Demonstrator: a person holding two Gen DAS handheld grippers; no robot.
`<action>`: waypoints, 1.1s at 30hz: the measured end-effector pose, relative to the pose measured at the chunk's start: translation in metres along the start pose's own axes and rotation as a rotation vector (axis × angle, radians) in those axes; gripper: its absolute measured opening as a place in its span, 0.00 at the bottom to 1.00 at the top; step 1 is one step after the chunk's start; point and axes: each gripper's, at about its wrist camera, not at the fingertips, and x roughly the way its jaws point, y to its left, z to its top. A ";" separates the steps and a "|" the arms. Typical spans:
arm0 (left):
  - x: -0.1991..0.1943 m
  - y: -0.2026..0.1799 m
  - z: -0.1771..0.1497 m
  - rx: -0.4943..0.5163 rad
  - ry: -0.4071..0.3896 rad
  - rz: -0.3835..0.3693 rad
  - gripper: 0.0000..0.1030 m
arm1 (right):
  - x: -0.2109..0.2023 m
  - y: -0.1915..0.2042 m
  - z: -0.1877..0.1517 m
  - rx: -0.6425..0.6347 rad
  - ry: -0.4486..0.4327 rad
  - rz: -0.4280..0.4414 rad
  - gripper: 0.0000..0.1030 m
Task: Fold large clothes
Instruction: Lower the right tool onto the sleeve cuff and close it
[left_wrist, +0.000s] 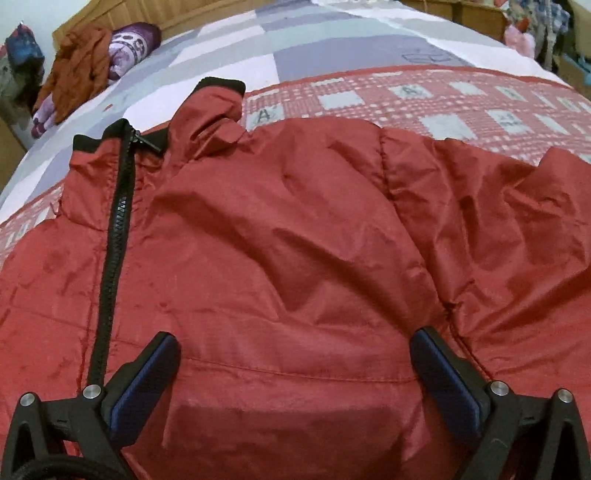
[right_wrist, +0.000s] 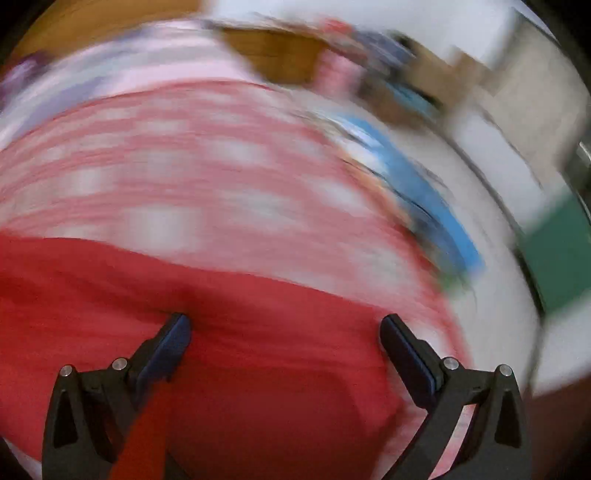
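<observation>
A large red jacket (left_wrist: 280, 236) lies spread on the bed, front up, with a black zipper (left_wrist: 114, 243) running up to its black-edged collar (left_wrist: 207, 110) at the upper left. One sleeve (left_wrist: 509, 221) stretches to the right. My left gripper (left_wrist: 295, 354) is open just above the jacket's chest, with nothing between its fingers. The right wrist view is heavily blurred by motion; the red jacket (right_wrist: 221, 325) fills its lower half. My right gripper (right_wrist: 286, 332) stands open over the red fabric, its fingers wide apart.
The bed carries a red-and-white patterned blanket (left_wrist: 424, 99) over a lilac and grey checked sheet (left_wrist: 295, 44). An orange garment (left_wrist: 79, 66) and a purple bundle (left_wrist: 129, 48) lie at the far left by the wooden headboard. Blurred boxes and a blue item (right_wrist: 417, 177) are at the right.
</observation>
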 end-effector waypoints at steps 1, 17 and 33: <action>0.000 -0.002 -0.002 -0.001 -0.008 0.009 1.00 | 0.000 -0.019 -0.001 0.029 0.010 0.007 1.00; 0.002 -0.005 -0.003 0.014 -0.025 0.033 1.00 | -0.064 -0.048 -0.079 0.366 0.042 0.018 1.00; 0.001 -0.006 -0.002 0.019 -0.040 0.040 1.00 | -0.021 -0.056 -0.079 0.887 0.021 0.410 0.61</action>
